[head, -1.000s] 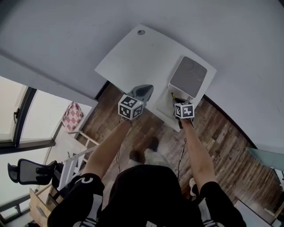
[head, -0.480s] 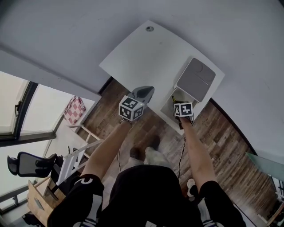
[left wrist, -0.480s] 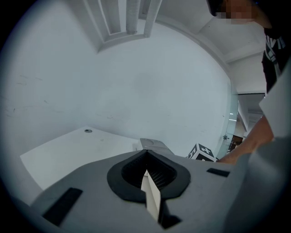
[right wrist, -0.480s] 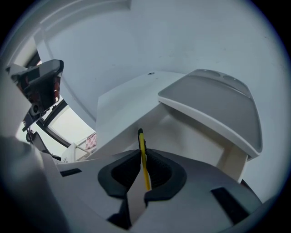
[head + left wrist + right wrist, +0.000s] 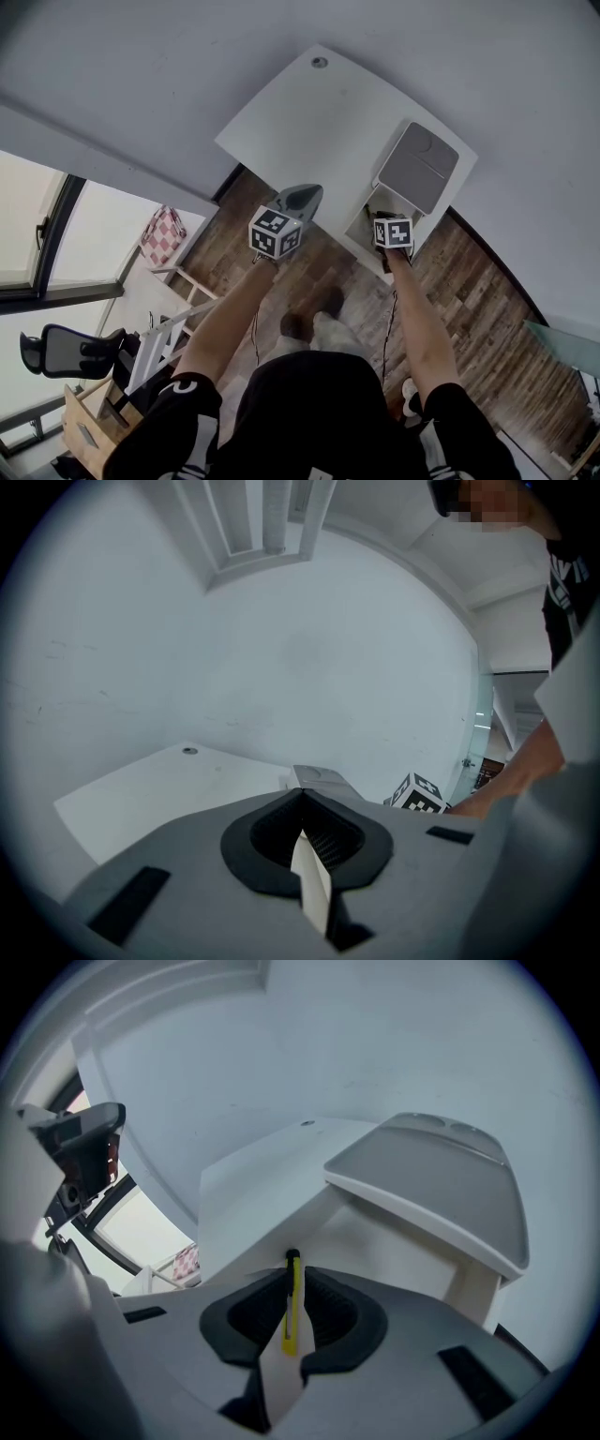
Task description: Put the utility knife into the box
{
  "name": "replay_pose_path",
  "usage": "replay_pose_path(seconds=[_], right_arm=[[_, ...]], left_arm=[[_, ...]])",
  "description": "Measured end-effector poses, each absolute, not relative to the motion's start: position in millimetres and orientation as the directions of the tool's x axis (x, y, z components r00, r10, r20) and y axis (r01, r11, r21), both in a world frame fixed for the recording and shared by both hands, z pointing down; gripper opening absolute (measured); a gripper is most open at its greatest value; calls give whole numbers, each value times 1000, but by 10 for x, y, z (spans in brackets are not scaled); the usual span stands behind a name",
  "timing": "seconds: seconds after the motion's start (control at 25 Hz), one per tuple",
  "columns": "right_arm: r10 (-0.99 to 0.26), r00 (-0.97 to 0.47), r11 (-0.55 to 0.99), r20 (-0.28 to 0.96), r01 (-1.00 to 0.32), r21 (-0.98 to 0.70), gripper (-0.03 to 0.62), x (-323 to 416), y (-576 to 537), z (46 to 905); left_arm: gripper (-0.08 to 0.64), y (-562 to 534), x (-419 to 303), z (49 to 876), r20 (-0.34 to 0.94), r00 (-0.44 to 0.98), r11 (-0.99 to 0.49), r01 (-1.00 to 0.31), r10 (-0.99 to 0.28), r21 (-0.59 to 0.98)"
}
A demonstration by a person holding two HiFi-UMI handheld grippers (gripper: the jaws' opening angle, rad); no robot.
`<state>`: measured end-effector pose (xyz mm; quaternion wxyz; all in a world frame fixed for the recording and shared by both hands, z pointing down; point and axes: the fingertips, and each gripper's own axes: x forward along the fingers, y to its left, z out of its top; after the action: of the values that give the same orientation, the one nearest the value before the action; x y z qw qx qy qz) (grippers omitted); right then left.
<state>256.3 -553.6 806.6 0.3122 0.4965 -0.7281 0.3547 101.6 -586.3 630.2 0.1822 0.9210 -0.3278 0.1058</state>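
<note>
The right gripper [image 5: 292, 1283] is clamped on the utility knife [image 5: 292, 1314], a thin yellow body with a black tip held upright between its jaws at lower centre of the right gripper view. The tip sits at the near rim of the white box [image 5: 375, 1241]; contact seems possible but is unclear. The grey lid [image 5: 441, 1190] stands raised at right. Bare table [image 5: 309, 122] spreads to the upper left. The left gripper [image 5: 302, 808] is closed on nothing.

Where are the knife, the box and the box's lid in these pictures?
knife [image 5: 292, 1312]: right gripper view, on its yellow body.
box [image 5: 375, 1241]: right gripper view, on its white wall under the lid.
lid [image 5: 419, 170]: head view, on the middle of its grey panel.
</note>
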Motion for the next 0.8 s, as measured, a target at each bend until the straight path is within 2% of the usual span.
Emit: replay_pose_path(seconds=[0.28,0.8], right_arm=[[-639,-303,223,707,-953,-207,68,2645,-5435,7493],[-855,-188,153,484,-982,-111,19,2606,-4716,6026]], left_arm=[[26,-5738,988,6003,260,790,-752,-610,-554,251],[26,-5098,827,5109,116,855,-836,-518,-505,179]])
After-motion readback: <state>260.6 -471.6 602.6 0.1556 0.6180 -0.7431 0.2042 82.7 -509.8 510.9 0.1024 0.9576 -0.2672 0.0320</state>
